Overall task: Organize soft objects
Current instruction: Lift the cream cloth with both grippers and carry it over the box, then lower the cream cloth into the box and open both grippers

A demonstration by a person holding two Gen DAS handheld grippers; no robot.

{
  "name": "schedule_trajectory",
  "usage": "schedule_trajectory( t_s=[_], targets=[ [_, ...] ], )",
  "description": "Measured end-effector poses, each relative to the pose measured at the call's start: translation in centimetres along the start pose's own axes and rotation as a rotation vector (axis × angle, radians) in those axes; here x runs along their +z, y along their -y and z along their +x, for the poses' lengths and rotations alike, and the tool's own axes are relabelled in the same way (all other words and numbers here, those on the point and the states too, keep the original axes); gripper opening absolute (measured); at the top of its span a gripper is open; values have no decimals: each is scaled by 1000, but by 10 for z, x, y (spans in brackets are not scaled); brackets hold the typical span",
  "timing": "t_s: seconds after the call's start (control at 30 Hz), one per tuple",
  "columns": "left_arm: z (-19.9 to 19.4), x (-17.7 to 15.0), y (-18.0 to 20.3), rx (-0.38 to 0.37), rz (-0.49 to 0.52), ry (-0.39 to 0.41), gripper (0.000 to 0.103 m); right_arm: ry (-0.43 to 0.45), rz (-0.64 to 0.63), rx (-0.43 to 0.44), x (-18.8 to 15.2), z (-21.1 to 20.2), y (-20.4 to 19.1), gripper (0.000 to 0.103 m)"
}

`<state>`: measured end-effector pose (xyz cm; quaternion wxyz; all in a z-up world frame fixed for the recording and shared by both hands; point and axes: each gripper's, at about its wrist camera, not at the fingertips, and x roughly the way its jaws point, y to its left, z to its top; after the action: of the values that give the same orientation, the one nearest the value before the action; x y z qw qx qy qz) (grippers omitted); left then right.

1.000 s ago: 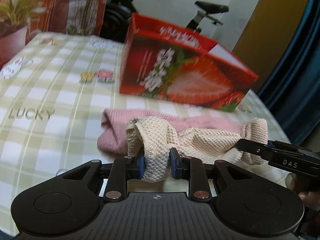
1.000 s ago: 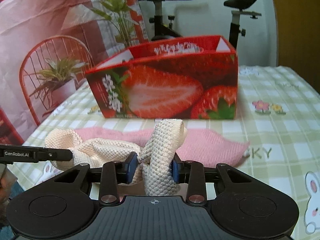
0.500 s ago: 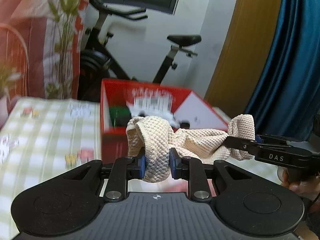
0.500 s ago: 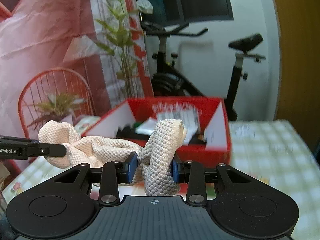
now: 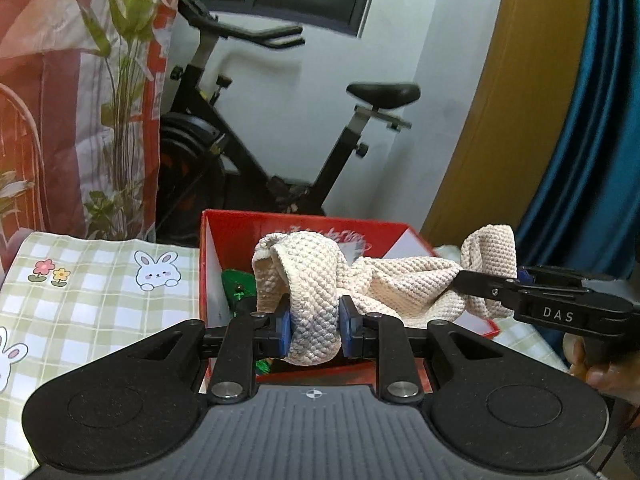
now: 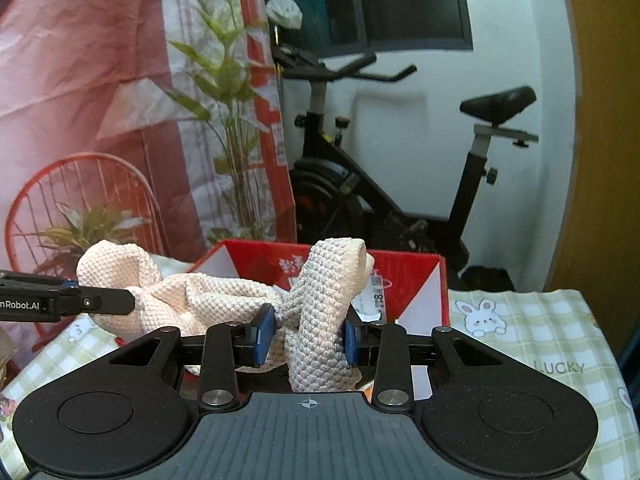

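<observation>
Since a second ago we have lifted the cream knitted cloth (image 5: 400, 280) off the table, left gripper (image 5: 314, 330) and right gripper (image 6: 308, 338) each pinching an end so it hangs mid-frame over the red box (image 5: 240, 228) for dropping in.

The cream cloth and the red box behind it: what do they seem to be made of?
The cream cloth looks like a soft, matte knitted or waffle-weave textile: a bumpy grid texture shows and it sags between the two tongs. The red box seems to be glossy printed cardboard: thin flat walls with white inner faces and printed lettering.
</observation>
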<state>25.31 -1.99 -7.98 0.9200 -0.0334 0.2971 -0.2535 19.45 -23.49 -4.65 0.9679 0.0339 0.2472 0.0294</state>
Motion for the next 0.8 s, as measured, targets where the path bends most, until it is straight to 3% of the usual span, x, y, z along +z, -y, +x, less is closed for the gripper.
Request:
schedule_trajectory(
  t_s=[0.37, 0.53, 0.8],
  targets=[
    [49, -2, -6, 20, 84, -194, 25, -234, -45, -1, -8, 80, 4, 32],
    [70, -3, -11, 14, 70, -259, 25, -305, -40, -9, -14, 101, 6, 32],
    [83, -3, -12, 19, 78, -274, 25, -347, -27, -15, -25, 114, 12, 32]
  ],
)
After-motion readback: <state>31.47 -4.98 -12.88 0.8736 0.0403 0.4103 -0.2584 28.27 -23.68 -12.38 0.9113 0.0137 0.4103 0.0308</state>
